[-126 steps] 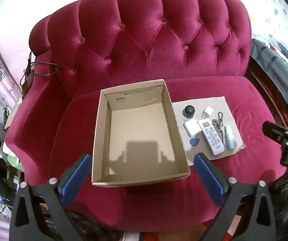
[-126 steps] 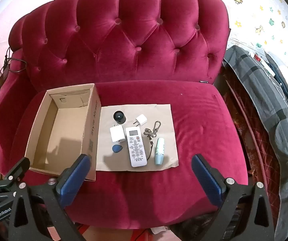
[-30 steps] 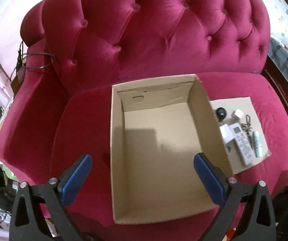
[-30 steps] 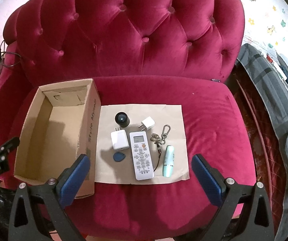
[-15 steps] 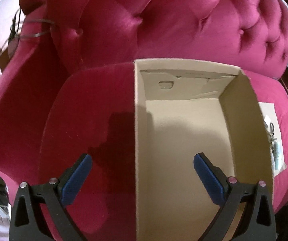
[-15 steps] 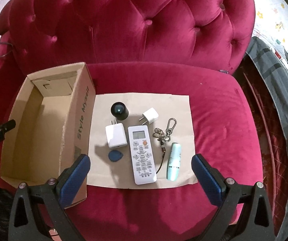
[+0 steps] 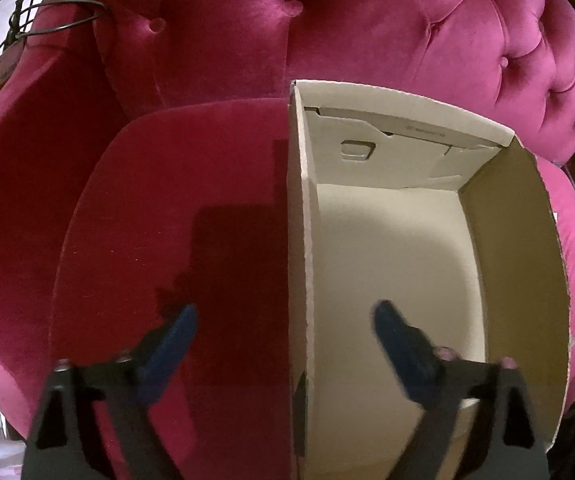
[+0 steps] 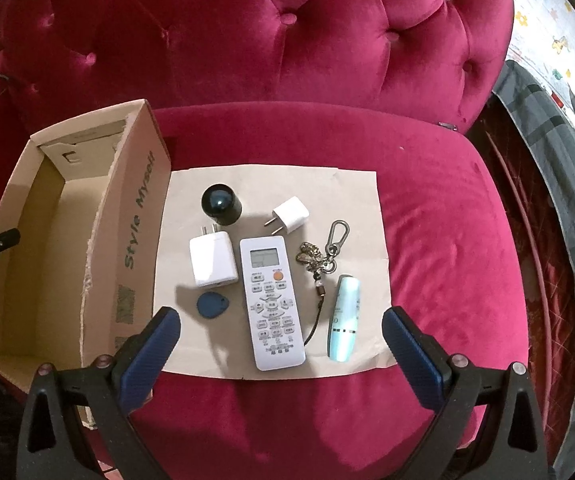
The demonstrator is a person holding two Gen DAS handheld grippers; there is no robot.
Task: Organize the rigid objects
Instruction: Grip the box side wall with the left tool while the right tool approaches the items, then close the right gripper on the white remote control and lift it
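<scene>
Left gripper (image 7: 285,320): my black two-finger tool with blue pads, spread wide, holding nothing, blurred in its own camera.
Left fingers (image 7: 171,340): one on either side of my centreline.
Right gripper (image 8: 281,330): same black and blue build, fingers wide apart, empty.
Right pads (image 8: 411,354): sharp, level with each other.

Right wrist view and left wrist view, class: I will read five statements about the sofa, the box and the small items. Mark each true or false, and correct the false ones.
1. The cardboard box holds the remote control. False: the box is empty; the remote lies on the brown paper sheet.
2. The left gripper straddles the box's wall. True.
3. The right gripper grips the pale blue tube. False: it is open, holding nothing.
4. The blue key fob lies near the large white charger. True.
5. The black round object is inside the box. False: it is on the paper.
</scene>
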